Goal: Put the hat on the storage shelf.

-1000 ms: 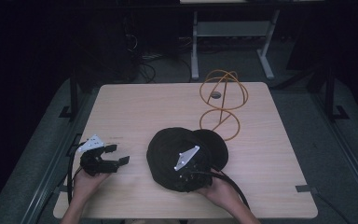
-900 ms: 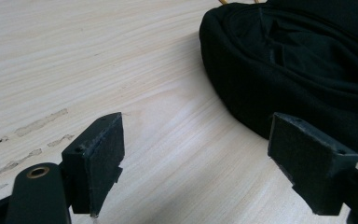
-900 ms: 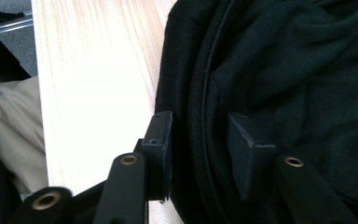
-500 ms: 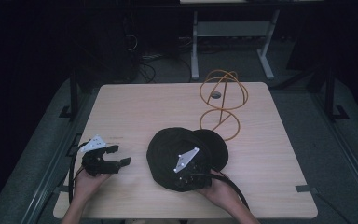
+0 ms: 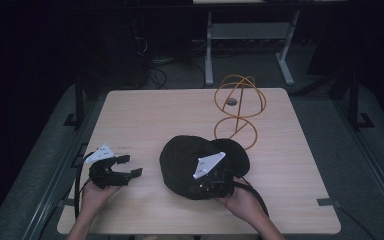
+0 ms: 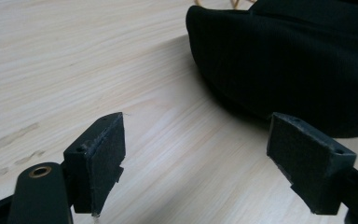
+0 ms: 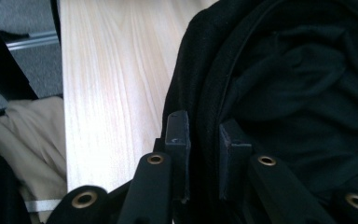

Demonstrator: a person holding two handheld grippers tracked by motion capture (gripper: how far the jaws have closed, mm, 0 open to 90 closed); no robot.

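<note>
Thing in hand: a black, round, soft fabric hat (image 5: pixel 195 160) lies near the front middle of the pale wooden desk (image 5: pixel 160 115), its opening turned up, with folds of dark lining on view in the right gripper view.
Right tool (image 7: pixel 204 135): its jaws have just been closing and now pinch the hat's rim between the pads, at the edge nearest the person.
Left tool (image 5: pixel 130 167): it waits to the left of the hat, apart from it, jaws spread wide with nothing between them; the left gripper view has the hat's dark side (image 6: pixel 298 65) just beyond the pads.
Stand: an orange wire stand (image 5: pixel 239 111), a ball of hoops over a ring foot, sits bare behind the hat, right of centre.
Done so far: the grip on the rim looks secured.
Left to do: I judge the hat must be lifted, carried back and set over the wire ball; none of that shows as done yet.
</note>
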